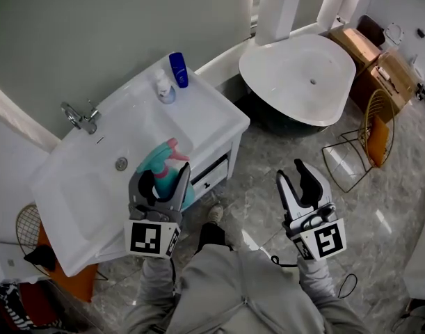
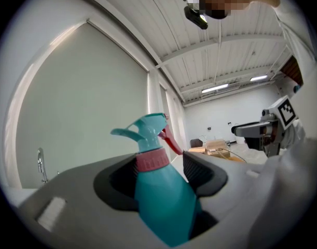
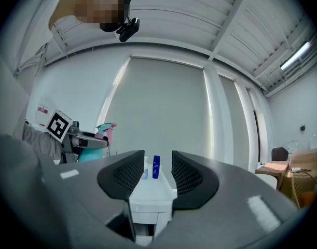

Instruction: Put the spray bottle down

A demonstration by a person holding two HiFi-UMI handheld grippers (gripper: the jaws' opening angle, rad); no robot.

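Note:
A teal spray bottle with a pink collar and pink trigger is held upright in my left gripper, in front of the white sink counter. In the left gripper view the bottle fills the space between the jaws, which are shut on its body below the collar. My right gripper stands open over the floor to the right, with nothing between its fingers. The right gripper view shows the bottle far left in the other gripper.
A blue bottle and a small white pump bottle stand at the counter's back corner. A chrome tap is at the left. A white bathtub and a gold wire chair stand to the right on the marble floor.

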